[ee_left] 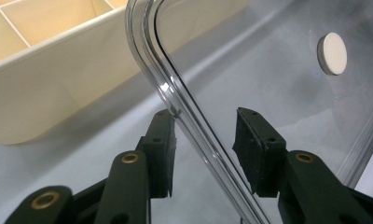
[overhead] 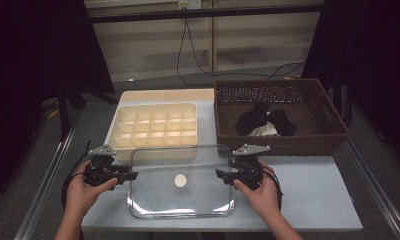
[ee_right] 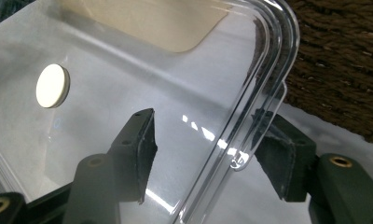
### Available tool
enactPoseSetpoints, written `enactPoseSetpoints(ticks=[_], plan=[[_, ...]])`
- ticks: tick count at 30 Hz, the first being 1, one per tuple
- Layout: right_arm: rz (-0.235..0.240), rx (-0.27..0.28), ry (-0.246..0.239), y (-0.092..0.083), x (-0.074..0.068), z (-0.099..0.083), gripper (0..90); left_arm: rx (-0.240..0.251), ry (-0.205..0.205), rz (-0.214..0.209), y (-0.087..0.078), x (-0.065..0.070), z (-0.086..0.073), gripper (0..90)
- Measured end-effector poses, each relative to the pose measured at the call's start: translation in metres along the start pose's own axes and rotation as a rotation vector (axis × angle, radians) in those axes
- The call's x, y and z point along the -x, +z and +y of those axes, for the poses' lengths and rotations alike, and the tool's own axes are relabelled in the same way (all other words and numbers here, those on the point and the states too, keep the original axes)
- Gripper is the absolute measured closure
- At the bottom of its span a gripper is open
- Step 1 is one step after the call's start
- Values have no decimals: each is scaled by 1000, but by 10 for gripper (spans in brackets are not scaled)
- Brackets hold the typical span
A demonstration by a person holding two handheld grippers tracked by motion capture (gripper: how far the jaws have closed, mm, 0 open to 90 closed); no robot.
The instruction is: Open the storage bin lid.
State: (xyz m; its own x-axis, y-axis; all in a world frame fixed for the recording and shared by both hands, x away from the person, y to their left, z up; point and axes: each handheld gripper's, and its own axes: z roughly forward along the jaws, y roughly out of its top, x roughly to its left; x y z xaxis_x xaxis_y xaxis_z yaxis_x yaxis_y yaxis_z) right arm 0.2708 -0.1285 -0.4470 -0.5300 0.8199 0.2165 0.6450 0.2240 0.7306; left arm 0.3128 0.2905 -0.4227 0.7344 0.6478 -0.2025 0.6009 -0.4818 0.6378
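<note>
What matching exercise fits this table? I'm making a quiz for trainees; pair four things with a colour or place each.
Things:
1. clear lid
2. divided tray
3. wicker basket
4. round disc

Descriptions:
A. dark brown, holds black and white cloth items
B. cream, rows of empty compartments
C. transparent, between both grippers
D. small, pale, at the lid's middle

Pairs: 1-C, 2-B, 3-A, 4-D
</note>
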Motion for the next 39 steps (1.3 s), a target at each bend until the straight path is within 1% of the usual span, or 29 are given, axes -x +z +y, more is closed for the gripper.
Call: enactPoseSetpoints(ticks=[7,8,9,12,14,17,20,23,26,30,35,37,39], plan=[[4,1,1,1,1,0,397,-4,10,-1,2,-1,-1,579],[6,-3,1,2,1,-1,395,-10,18,0,2,-1,-1,578],[6,-3,3,2,1,-1,396,-33,30,2,2,-1,-2,579],[10,-13,8,3,1,-2,389,-40,35,8,4,-1,-2,579],[10,-12,5,3,1,-3,389,-44,36,7,4,-1,-2,579],[13,-17,14,4,2,-3,387,-50,38,7,4,-1,-3,579],[14,-15,10,4,2,-3,387,-42,32,7,4,-1,-3,579],[14,-15,15,4,2,-3,383,-39,26,-3,5,-1,-4,574],[17,-14,9,4,2,-3,381,-44,27,-8,5,-2,-4,569],[18,-15,11,4,2,-3,380,-44,16,-18,7,-2,-4,560],[20,-14,6,5,2,-3,376,-44,17,-18,7,-1,-4,555],[23,-19,5,4,2,-3,377,-55,31,-10,7,0,-3,553],[23,-21,5,4,2,-3,378,-57,32,-11,7,0,-3,551]])
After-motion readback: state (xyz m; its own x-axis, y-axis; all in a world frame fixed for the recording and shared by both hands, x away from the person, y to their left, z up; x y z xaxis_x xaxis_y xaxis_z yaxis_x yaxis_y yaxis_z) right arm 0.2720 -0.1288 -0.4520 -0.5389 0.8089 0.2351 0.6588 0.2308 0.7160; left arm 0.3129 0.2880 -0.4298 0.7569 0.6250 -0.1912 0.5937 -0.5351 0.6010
